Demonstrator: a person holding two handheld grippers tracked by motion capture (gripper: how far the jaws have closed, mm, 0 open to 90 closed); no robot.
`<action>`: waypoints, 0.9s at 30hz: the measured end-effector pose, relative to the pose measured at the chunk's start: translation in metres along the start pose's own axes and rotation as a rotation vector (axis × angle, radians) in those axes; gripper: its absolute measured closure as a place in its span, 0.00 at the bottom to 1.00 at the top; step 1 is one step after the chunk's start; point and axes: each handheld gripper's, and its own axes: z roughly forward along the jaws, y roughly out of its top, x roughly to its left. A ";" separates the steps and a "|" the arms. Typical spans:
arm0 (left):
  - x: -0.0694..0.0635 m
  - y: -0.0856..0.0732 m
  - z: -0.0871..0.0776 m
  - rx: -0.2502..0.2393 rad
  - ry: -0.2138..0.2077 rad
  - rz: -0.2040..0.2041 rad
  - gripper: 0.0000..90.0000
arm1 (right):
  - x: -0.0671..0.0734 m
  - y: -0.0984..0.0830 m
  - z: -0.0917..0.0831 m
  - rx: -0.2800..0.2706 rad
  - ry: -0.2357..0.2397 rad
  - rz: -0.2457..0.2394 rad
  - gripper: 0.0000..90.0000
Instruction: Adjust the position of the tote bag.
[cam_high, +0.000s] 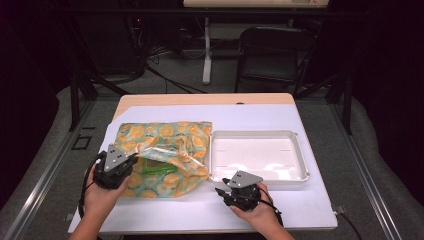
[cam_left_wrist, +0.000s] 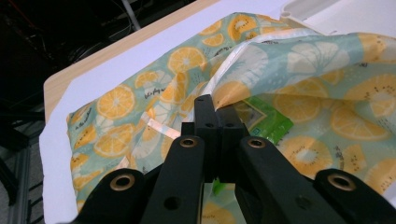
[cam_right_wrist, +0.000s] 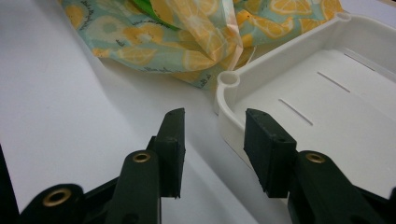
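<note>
— Left gripper (cam_high: 131, 161), how is it being carried?

— Its jaws are being kept pressed together on the rim of the citrus-print bag (cam_high: 165, 156), so the mouth is being held up off the white table cover (cam_high: 165, 212) near the table's left edge.

— And the right gripper (cam_high: 223, 192)?

— Its jaws are being held apart with nothing between them, just off the front left corner of the white tray (cam_high: 300, 155), near the table's front edge.

— Which way is the bag lying from it?

— To its left and a little farther back, with the opening being turned toward the tray. A green packet (cam_high: 156, 168) is lying inside that opening, so the right gripper is judged the nearer free tool for reaching in.

— What is being shown differently between views?

— In the left gripper view the green packet (cam_left_wrist: 267, 122) is being seen just beyond the closed jaws, under the raised rim. In the right gripper view the tray corner (cam_right_wrist: 229, 79) is being shown just beside the open jaws, and the bag (cam_right_wrist: 177, 42) beyond them.
</note>
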 end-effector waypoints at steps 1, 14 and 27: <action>0.000 0.001 0.000 -0.005 0.000 -0.002 1.00 | 0.000 0.000 0.000 0.000 -0.001 0.000 0.65; 0.009 0.022 0.005 -0.051 0.007 -0.057 1.00 | 0.000 0.000 0.002 -0.002 0.002 0.003 0.65; 0.018 0.043 0.015 -0.069 0.013 -0.083 1.00 | 0.000 0.002 -0.001 -0.024 -0.002 0.010 0.66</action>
